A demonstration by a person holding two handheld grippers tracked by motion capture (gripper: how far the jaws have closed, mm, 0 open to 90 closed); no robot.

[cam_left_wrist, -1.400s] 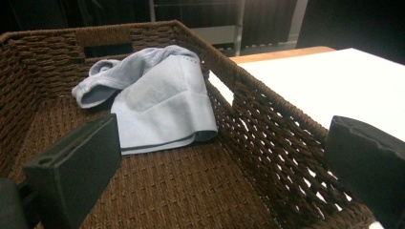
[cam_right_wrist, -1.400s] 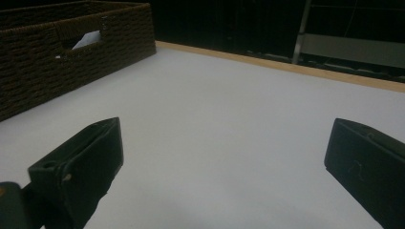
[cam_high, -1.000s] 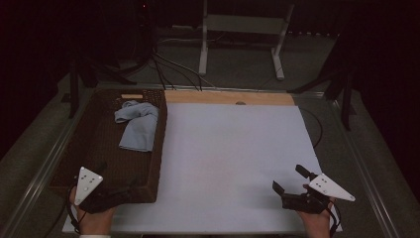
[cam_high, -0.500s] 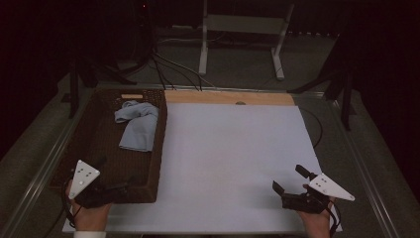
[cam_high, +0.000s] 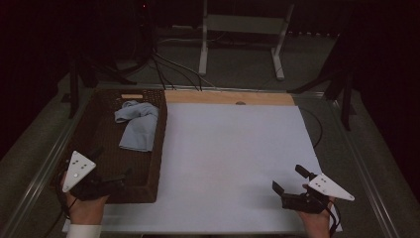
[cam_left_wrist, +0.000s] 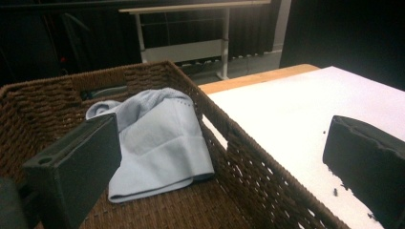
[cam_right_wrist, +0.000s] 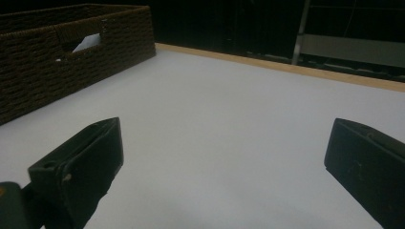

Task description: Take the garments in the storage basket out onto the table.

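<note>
Blue cloth (cam_left_wrist: 157, 143) in basket (cam_left_wrist: 267, 186), ahead of open left tool (cam_left_wrist: 222, 167).

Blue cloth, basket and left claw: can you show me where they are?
blue cloth (cam_left_wrist: 157, 143), left gripper view, its folded middle.
wicker basket (cam_left_wrist: 248, 162), left gripper view, its woven side wall.
left claw (cam_high: 116, 181), high view, between its fingertips.

One camera overhead, one riding each gripper.
The high view looks forward and down; both gripper views sit low, close, facing across the table, sharing the wicker basket (cam_high: 157, 148) (cam_left_wrist: 248, 143) (cam_right_wrist: 71, 52).
</note>
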